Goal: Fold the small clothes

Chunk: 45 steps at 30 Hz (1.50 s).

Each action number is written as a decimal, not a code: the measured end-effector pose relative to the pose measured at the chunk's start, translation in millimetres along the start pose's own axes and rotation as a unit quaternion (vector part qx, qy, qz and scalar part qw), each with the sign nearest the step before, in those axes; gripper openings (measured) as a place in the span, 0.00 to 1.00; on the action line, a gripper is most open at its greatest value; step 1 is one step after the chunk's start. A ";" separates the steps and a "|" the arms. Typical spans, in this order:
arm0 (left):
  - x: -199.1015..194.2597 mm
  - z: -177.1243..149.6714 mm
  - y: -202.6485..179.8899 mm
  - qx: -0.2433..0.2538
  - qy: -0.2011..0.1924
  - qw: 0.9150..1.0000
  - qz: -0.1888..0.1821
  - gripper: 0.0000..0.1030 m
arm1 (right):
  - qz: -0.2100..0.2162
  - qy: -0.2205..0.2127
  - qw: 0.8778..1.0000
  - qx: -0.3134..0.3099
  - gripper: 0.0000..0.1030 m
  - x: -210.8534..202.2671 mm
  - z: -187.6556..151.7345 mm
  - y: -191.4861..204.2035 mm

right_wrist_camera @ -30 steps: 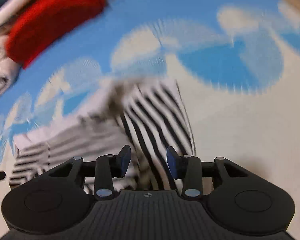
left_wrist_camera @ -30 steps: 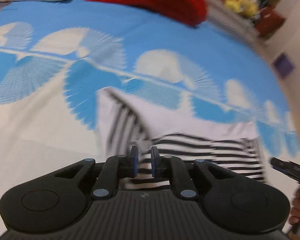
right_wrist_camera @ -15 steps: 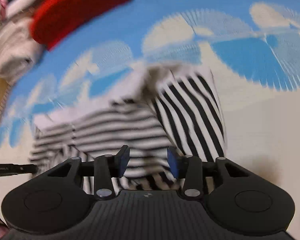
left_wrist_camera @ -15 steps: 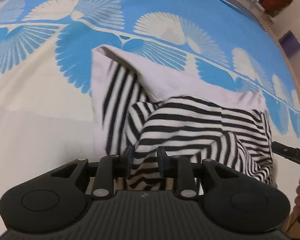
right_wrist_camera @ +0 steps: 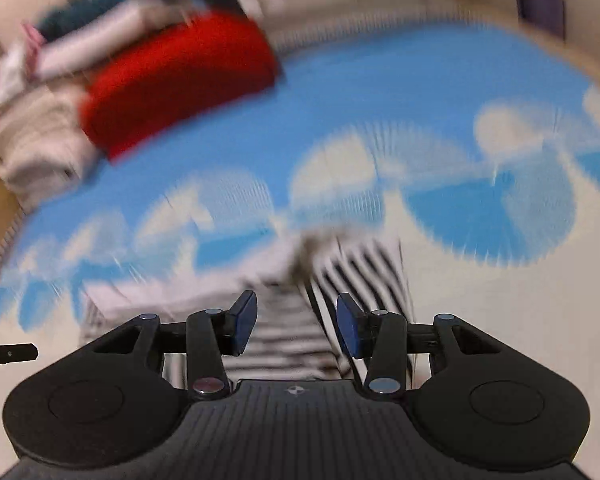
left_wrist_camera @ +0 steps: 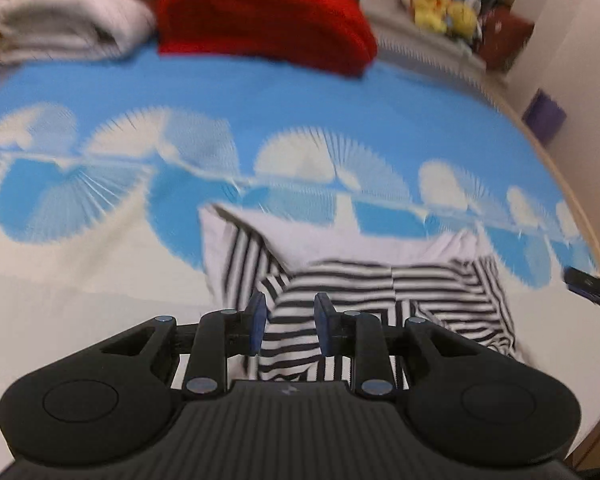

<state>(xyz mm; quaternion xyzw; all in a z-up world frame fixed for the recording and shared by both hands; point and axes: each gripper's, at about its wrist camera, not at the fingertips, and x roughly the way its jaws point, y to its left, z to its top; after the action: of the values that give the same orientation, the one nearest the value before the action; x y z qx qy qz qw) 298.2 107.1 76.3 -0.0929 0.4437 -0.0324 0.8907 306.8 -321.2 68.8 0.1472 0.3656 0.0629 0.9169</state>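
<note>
A black-and-white striped garment [left_wrist_camera: 380, 280] lies partly folded on the blue-and-white bedspread [left_wrist_camera: 300, 112], its white inside showing along the far edge. My left gripper [left_wrist_camera: 288, 326] is open just above the garment's near edge, holding nothing. The right wrist view is blurred; there the garment [right_wrist_camera: 360, 272] lies ahead of my right gripper [right_wrist_camera: 296, 324], which is open and empty above it. The tip of the right gripper shows at the right edge of the left wrist view [left_wrist_camera: 592, 282].
A red folded cloth [left_wrist_camera: 260, 12] and a stack of pale folded towels [left_wrist_camera: 68, 8] lie at the far end of the bed. Yellow soft toys [left_wrist_camera: 444, 4] sit on a shelf beyond. The bed's wooden edge [left_wrist_camera: 568, 184] curves along the right.
My left gripper opened wider and let go of the striped cloth, then lifted and tilted up. My right gripper stayed open and swung back and up, so more of the far bed shows.
</note>
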 end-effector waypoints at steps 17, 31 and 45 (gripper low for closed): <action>-51.4 -219.1 28.3 -0.060 0.076 0.995 0.018 0.42 | -0.084 0.097 0.984 0.124 0.46 -110.0 -164.2 -93.5; -7.8 -243.8 65.4 -0.147 0.147 0.978 0.031 0.64 | -0.137 0.197 0.965 0.111 0.67 -84.8 -213.8 -102.5; -23.2 -241.1 51.8 -0.099 0.103 0.990 0.001 0.11 | -0.119 0.147 0.974 0.123 0.08 -96.2 -206.4 -99.4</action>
<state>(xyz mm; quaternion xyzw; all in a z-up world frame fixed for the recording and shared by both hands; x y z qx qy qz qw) 90.9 128.1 -57.6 -0.1765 0.5341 0.0036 0.8268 95.5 -390.6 -42.1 0.2036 0.5158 -0.0712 0.8291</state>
